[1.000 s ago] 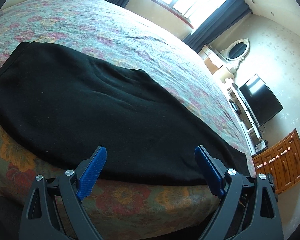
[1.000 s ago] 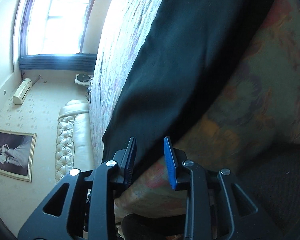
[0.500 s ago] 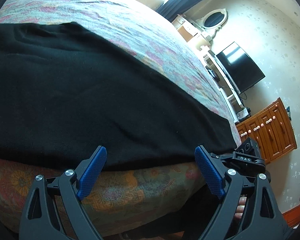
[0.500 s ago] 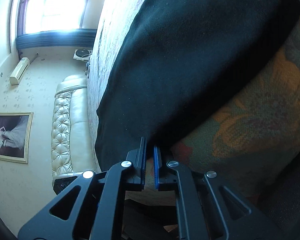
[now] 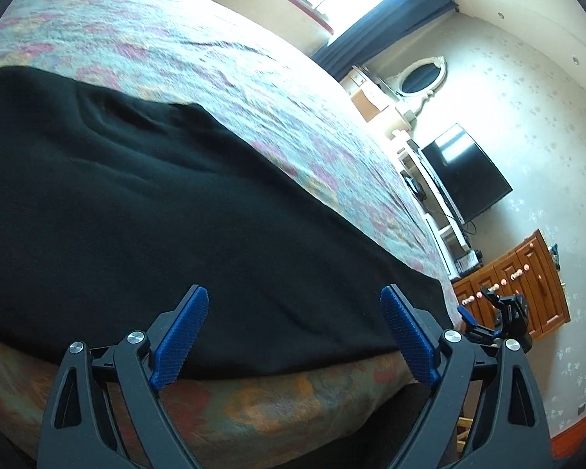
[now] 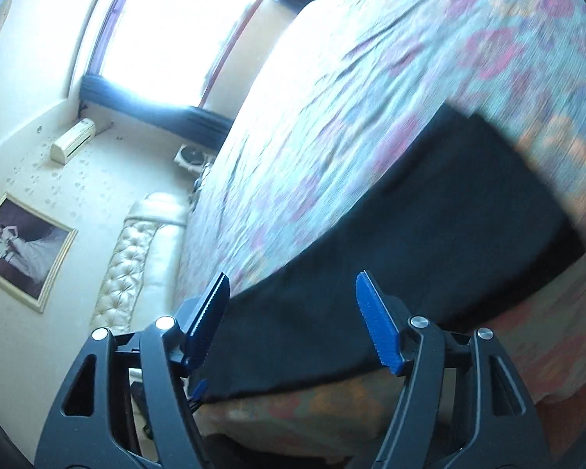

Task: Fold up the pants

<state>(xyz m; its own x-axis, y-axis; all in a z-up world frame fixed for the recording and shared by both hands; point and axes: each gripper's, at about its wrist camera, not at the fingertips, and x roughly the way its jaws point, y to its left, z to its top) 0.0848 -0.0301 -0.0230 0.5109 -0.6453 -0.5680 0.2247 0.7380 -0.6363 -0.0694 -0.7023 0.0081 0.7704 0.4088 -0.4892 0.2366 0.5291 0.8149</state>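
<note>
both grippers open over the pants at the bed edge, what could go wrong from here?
1. The black pants lie along the floral bedspread's front edge; a pull could drag them off.
2. The right gripper view is motion-blurred, so its grasp may miss.
3. The left gripper might pinch bedspread too.

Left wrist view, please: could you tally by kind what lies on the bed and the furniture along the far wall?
Black pants: 1
Floral bedspread: 1
Television: 1
Oval mirror: 1
Wooden cabinet: 1
Total: 5
</note>
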